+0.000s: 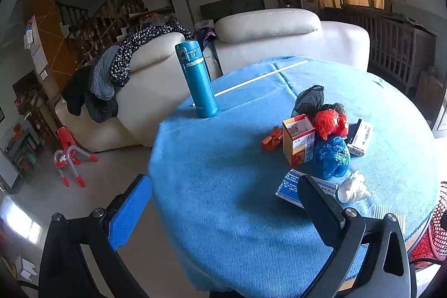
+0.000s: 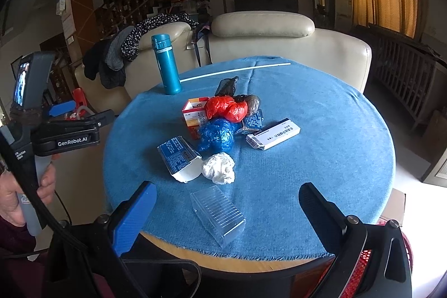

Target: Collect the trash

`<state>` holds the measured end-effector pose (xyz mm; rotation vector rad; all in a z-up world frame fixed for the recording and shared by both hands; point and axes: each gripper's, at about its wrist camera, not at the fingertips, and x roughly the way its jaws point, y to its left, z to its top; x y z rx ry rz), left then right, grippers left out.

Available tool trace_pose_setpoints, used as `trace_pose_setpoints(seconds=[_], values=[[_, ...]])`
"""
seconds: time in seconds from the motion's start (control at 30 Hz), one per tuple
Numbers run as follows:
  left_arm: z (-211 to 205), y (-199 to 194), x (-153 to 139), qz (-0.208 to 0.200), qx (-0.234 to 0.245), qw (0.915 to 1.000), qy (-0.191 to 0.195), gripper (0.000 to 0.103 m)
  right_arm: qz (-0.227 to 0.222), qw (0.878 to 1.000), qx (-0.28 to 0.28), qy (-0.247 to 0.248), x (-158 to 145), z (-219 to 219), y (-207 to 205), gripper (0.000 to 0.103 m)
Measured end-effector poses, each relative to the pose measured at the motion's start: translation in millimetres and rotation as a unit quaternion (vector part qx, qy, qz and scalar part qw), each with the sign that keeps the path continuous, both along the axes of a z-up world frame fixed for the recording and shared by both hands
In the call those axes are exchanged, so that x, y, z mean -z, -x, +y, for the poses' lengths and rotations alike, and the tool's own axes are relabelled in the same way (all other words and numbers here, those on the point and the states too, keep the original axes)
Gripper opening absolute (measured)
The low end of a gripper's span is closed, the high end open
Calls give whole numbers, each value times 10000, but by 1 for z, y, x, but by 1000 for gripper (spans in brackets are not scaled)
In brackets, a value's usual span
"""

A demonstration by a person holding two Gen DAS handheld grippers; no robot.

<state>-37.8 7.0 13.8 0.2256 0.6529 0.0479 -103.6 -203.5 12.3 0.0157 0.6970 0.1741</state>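
Nothing grabbed yet: right gripper (image 2: 227,217) and left gripper (image 1: 223,210) both hang spread wide, empty. Next, I'd guess: drop onto the clear ribbed plastic tray (image 2: 218,214) near the blue-clothed round table (image 2: 321,158) edge.

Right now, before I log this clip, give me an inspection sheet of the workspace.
Surface: round table under a blue cloth.
Job's things: red bag, blue bag, dark bag, white wad, medicine boxes, clear tray, piled mid-table.
Clutter: teal flask upright, white stick.
Grippers: left gripper and right gripper open, empty.
Cables: black cable by the hand.
Surroundings: cream sofa, red basket.
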Motion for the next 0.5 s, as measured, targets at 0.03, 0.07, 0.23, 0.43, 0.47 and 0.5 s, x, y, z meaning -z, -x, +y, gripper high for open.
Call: trace_pose_setpoints(seconds=[0.03, 0.07, 0.23, 0.43, 0.47, 0.5], values=[[0, 0, 0, 2, 1, 10000, 1, 103, -18, 10000, -7, 16, 0, 0, 0, 103], [0, 0, 0, 4, 1, 10000, 0, 103, 1, 10000, -15, 8, -1, 0, 0, 103], [0, 0, 0, 5, 6, 10000, -3, 103, -68, 10000, -30, 54, 0, 1, 0, 103], [-1, 0, 0, 21, 12, 10000, -7, 103, 11, 10000, -57, -67, -1, 1, 1, 103], [-1, 0, 0, 25, 12, 10000, -13, 103, 35, 10000, -57, -56, -1, 1, 1, 103], [-2, 0, 0, 29, 12, 10000, -17, 103, 43, 9999, -58, -71, 0, 1, 1, 103]])
